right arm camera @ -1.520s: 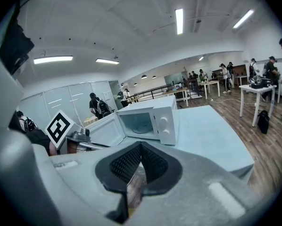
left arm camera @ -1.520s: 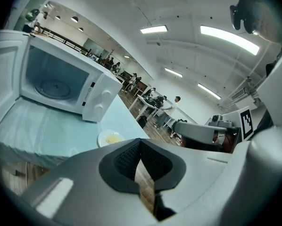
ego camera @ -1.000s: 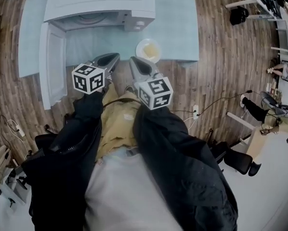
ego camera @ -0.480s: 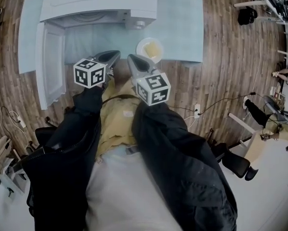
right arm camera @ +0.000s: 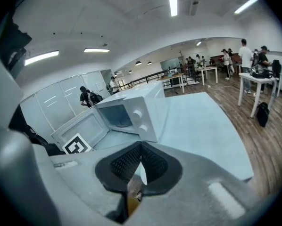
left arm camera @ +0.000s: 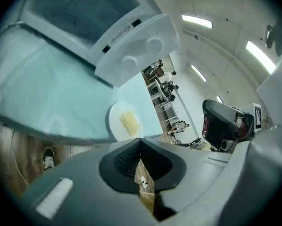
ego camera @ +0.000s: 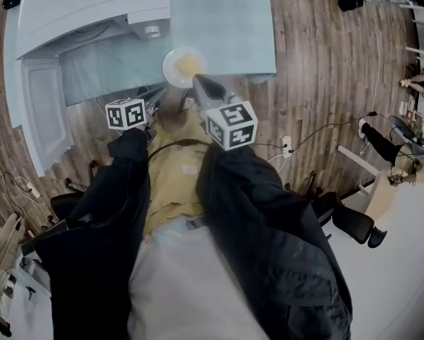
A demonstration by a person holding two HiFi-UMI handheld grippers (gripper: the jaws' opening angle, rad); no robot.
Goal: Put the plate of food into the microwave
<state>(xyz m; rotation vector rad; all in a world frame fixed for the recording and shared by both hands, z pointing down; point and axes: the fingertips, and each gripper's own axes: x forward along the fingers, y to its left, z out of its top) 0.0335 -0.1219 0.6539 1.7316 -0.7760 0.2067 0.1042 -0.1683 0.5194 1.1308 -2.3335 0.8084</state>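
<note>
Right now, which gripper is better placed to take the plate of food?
The right gripper. In the head view its tip is just beside the plate, pointing toward it. The left gripper sits farther aside, toward the open microwave door. Both are shut, so it would likely need opening first.

pale blue table (ego camera: pixel 226 20) standing on a wood-plank floor (ego camera: pixel 318 62), bearing a white microwave (ego camera: pixel 77 9) with its door (ego camera: pixel 45 115) swung open and, just beside it at the front edge, a white plate (ego camera: pixel 168 68) of yellow food (ego camera: pixel 188 65).
</note>
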